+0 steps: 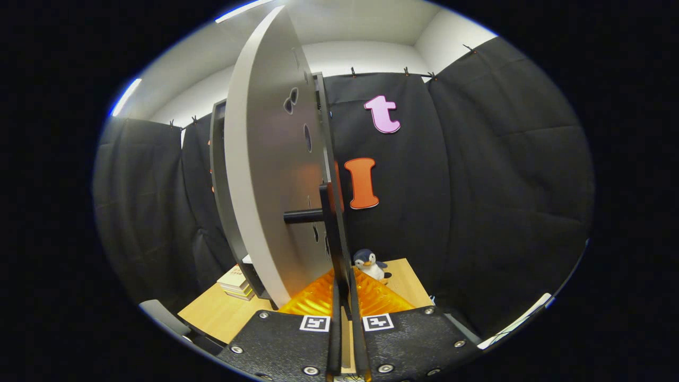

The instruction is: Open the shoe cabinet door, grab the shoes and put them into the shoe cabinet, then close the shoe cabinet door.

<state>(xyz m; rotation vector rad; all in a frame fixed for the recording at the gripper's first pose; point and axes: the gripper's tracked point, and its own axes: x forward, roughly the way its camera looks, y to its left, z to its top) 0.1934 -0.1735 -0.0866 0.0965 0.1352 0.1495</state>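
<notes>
The tool (346,297) has its fingers pressed together on the thin edge of the cabinet door (270,175), which stands ajar just ahead. The door looks stiff and light; hold it near the handle (303,215).

No readable text, brand or number anywhere — just two square black-and-white coded markers on the gripper (345,297), one per finger.

Grey shoe cabinet door (270,175) stands ajar, edge-on, dark bar handle (303,216) protruding
</notes>
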